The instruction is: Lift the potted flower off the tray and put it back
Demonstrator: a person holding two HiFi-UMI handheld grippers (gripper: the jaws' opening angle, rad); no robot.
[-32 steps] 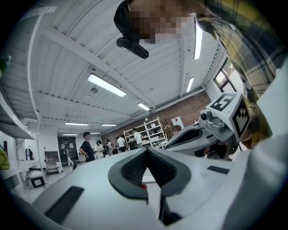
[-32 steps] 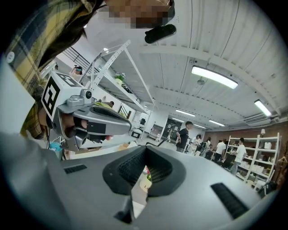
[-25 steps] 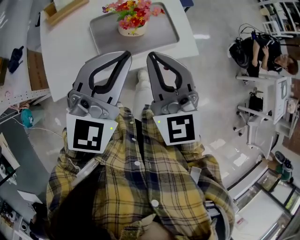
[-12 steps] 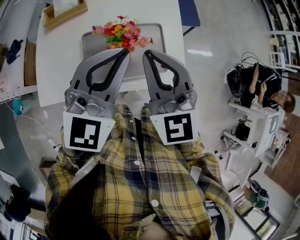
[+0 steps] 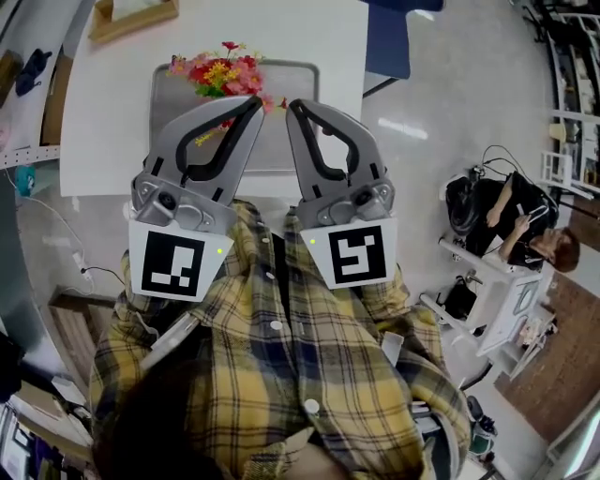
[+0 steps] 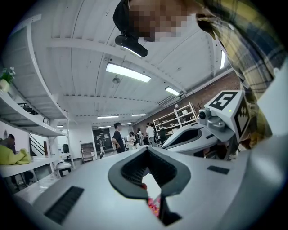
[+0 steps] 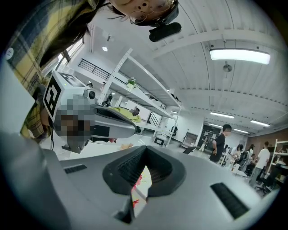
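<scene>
The potted flower (image 5: 217, 73), a red, yellow and pink bunch, stands on the grey tray (image 5: 298, 81) on the white table (image 5: 94, 112). Its pot is hidden behind my left gripper. My left gripper (image 5: 252, 101) and right gripper (image 5: 295, 105) are held side by side in front of my chest, tips over the tray's near half, just right of the blooms. Both are shut with nothing between their jaws. In the left gripper view only a sliver of flowers (image 6: 154, 204) shows below the shut left gripper (image 6: 146, 151). The right gripper view shows the same past the right gripper (image 7: 145, 150).
A wooden box (image 5: 131, 14) sits at the table's far left corner. A blue chair (image 5: 386, 42) stands at the table's right side. A person (image 5: 511, 216) sits at a desk further right. Shelving and cables lie along the left (image 5: 37, 150).
The table and tray have come closer and slid left in the head view. Both gripper tips now overlap the tray, and both stay shut and empty.
</scene>
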